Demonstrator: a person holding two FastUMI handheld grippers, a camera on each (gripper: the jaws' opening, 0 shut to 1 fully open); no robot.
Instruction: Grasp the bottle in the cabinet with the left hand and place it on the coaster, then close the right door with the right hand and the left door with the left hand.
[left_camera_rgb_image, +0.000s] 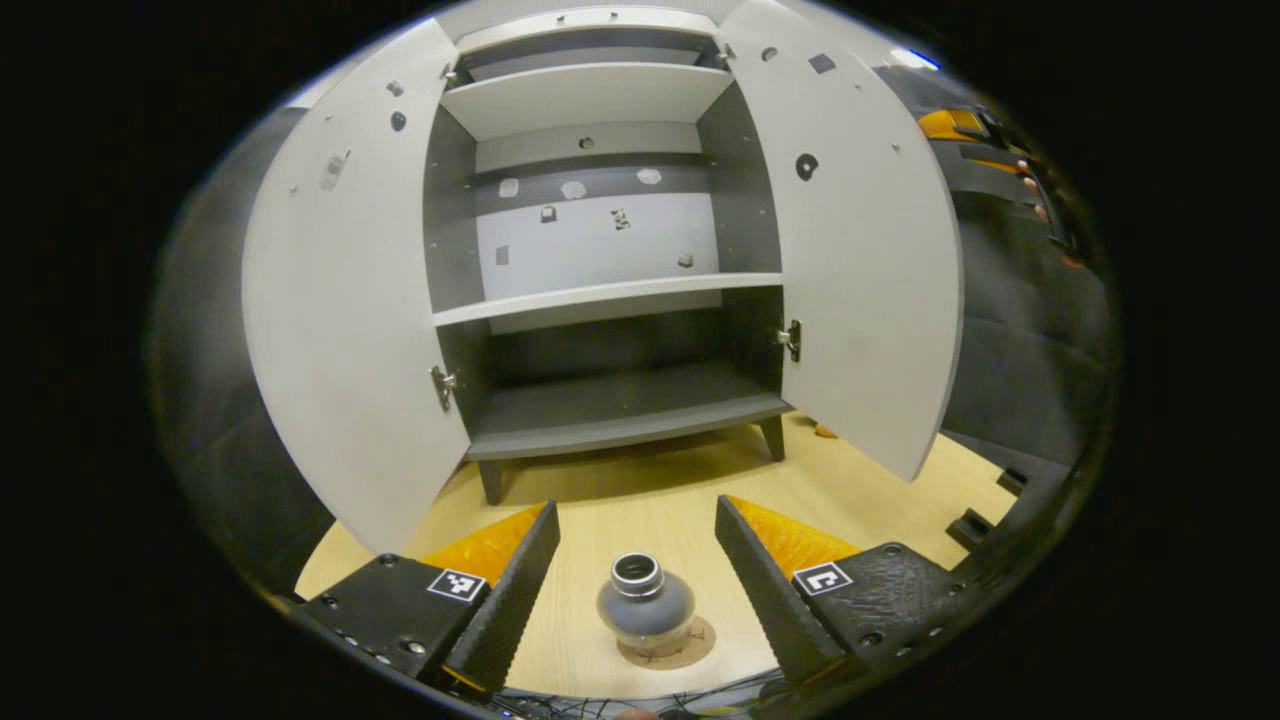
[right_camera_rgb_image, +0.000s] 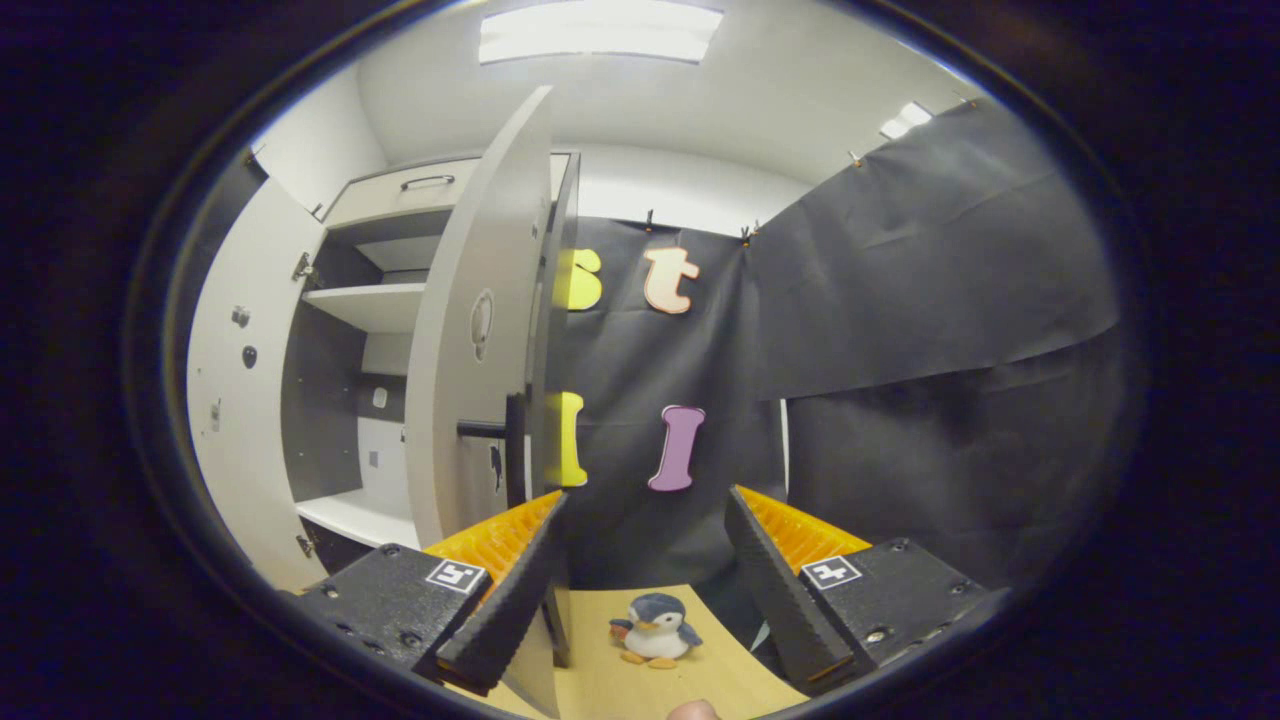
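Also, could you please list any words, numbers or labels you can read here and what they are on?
No legible text anywhere.
Left tool and right tool: square coded markers, patterns rather than words.
Stickers on the cabinet back panel: too small to read.
Bottle: no label visible.

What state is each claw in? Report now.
Left claw: open, holding nothing; bottle on coaster.
Right claw: open, holding nothing.

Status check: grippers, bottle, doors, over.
Left gripper open, clear of bottle. Bottle upright on coaster. Right gripper open beside right door edge. Both doors open; toy penguin on table.
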